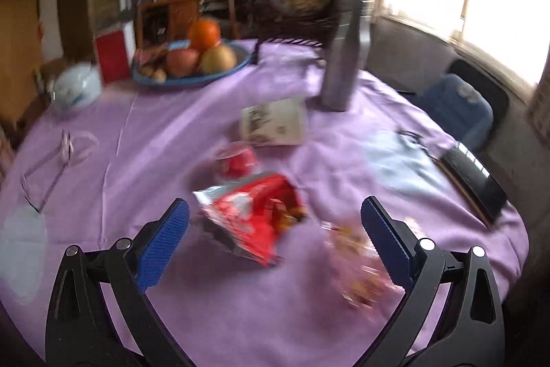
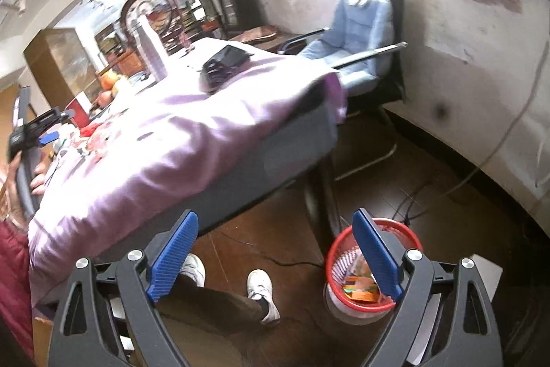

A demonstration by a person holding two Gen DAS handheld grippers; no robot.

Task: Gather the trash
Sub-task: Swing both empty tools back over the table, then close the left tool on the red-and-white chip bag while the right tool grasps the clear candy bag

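The left claw gapes wide and empty, a torn red snack bag on the table between its fingertips. The right claw, equally wide and empty, hangs above the red bin, likely to drop trash in.

1. A lived-in home room; round table under a purple tablecloth; fruit bowl.
2. Padded armchair by the window; wooden cabinet; red wastebasket on the dark floor.
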